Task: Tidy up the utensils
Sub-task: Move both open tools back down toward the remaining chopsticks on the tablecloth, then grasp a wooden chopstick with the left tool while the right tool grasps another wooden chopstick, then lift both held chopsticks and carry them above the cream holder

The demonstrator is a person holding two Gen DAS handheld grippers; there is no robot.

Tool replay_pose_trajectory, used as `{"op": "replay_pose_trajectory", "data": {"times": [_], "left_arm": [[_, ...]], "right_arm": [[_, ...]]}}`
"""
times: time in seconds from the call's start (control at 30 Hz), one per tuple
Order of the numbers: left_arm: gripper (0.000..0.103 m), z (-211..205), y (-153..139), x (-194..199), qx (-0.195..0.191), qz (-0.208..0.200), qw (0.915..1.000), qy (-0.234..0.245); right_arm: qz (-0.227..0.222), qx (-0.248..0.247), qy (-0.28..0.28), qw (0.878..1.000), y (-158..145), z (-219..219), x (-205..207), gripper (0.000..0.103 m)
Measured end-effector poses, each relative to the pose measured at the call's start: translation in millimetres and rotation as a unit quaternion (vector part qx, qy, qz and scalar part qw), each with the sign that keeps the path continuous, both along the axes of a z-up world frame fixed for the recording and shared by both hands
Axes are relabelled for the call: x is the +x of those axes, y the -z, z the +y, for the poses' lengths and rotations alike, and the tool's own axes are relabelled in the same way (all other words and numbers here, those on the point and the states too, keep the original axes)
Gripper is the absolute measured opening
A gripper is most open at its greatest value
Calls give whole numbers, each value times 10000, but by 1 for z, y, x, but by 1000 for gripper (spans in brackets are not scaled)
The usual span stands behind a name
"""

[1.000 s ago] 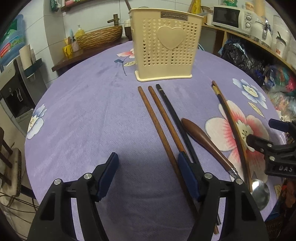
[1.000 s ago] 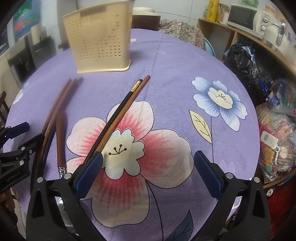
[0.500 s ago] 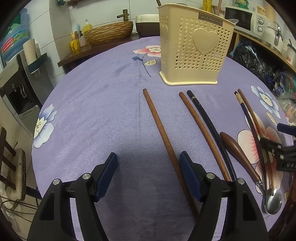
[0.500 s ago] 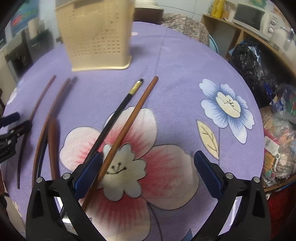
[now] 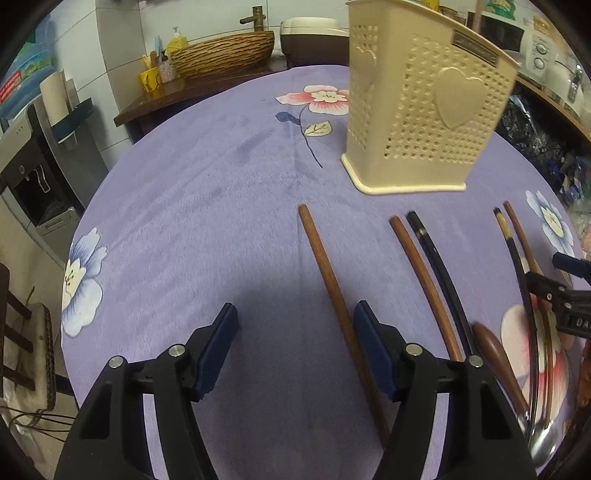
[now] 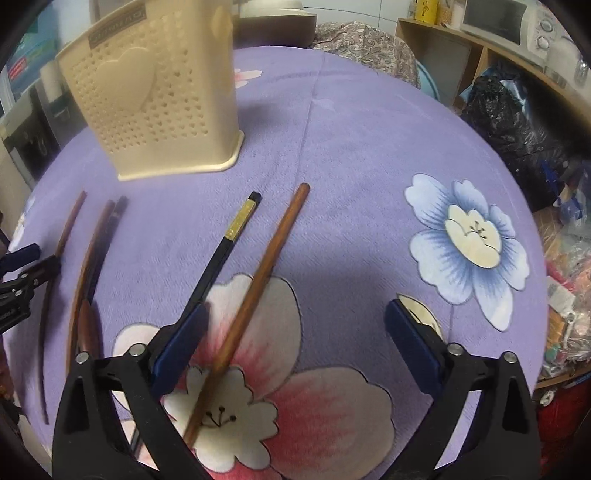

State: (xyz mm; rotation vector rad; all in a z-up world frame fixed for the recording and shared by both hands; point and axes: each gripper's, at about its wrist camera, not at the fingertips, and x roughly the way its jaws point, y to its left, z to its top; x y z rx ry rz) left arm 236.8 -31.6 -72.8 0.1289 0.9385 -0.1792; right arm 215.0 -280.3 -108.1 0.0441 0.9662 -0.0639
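Purple floral table [image 5: 192, 229]: cream holder [image 5: 424, 122], chopsticks [image 5: 334, 288], spoon [image 5: 498, 365].

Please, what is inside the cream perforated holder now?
The cream perforated holder stands upright on the purple tablecloth. Its top opening faces away from both cameras, so the inside cannot be seen; nothing shows through its holes.

White tiled walls [image 5: 122, 40] back a dark wooden counter [image 5: 177, 99] carrying a woven basket [image 5: 225, 55]. A water dispenser [image 5: 33, 173] stands left of the purple flowered tablecloth [image 5: 207, 206]. Wooden shelving [image 6: 476, 55] holds a white microwave [image 6: 498, 18] above black bags [image 6: 517, 122]
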Motion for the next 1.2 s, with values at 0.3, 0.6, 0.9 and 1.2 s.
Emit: {"op": "replay_pose_trajectory", "data": {"times": [0.3,0.6,0.9,1.2], "left_arm": [[17,-24,-6,41,109,185,9998,-21],[9,-35,-6,45,267,144,9995,85],[9,-32,-6,43,155,49,9997,158],[8,-9,-55,16,-558,-595,9966,129]], "right_arm": [[19,42,-33,10000,-8,9,41,36],[-4,106,-237,9997,-9,18,53,13],[-191,466,-256,9984,-12,6,49,12],[-986,1008,-367,9893,-64,-14,13,11]]}}
